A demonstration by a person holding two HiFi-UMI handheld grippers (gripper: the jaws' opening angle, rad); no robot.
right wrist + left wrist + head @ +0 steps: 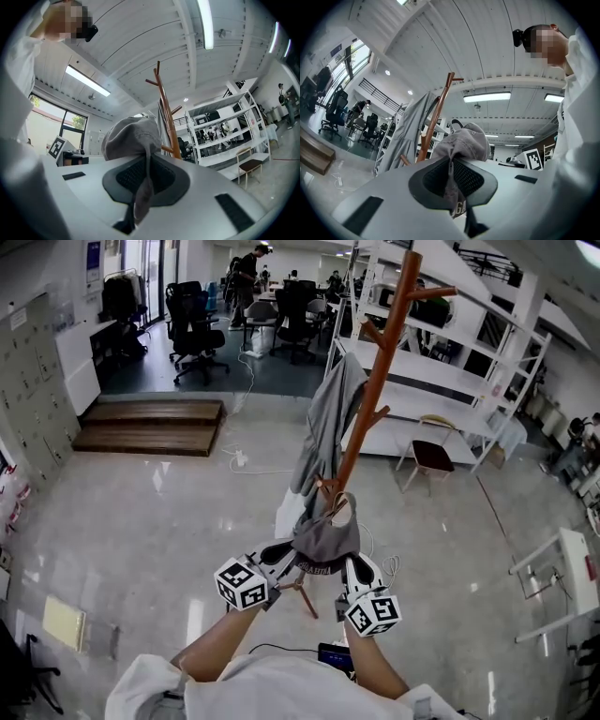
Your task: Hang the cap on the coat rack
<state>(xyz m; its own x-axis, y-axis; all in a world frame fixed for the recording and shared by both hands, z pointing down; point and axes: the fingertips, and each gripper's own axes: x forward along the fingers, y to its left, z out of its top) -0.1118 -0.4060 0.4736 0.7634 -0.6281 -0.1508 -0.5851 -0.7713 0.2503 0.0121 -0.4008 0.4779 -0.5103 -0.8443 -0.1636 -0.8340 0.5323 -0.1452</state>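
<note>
A grey cap point(325, 538) hangs stretched between my two grippers, just in front of the brown wooden coat rack point(377, 371). My left gripper point(277, 563) is shut on the cap's left edge, and the cloth point(465, 141) runs down between its jaws. At the cap's right edge my right gripper point(352, 573) is shut too, with the cap point(129, 137) bunched above its jaws. The rack's pole point(167, 112) rises right behind the cap, and a low peg point(330, 489) sits just above it. A grey garment point(325, 423) hangs from the rack point(436, 117).
White shelving point(450, 362) and a small chair point(429, 454) stand behind the rack at the right. A wooden platform point(150, 425) lies at the left, office chairs point(192, 324) farther back. A cable and power strip point(240, 457) lie on the glossy floor.
</note>
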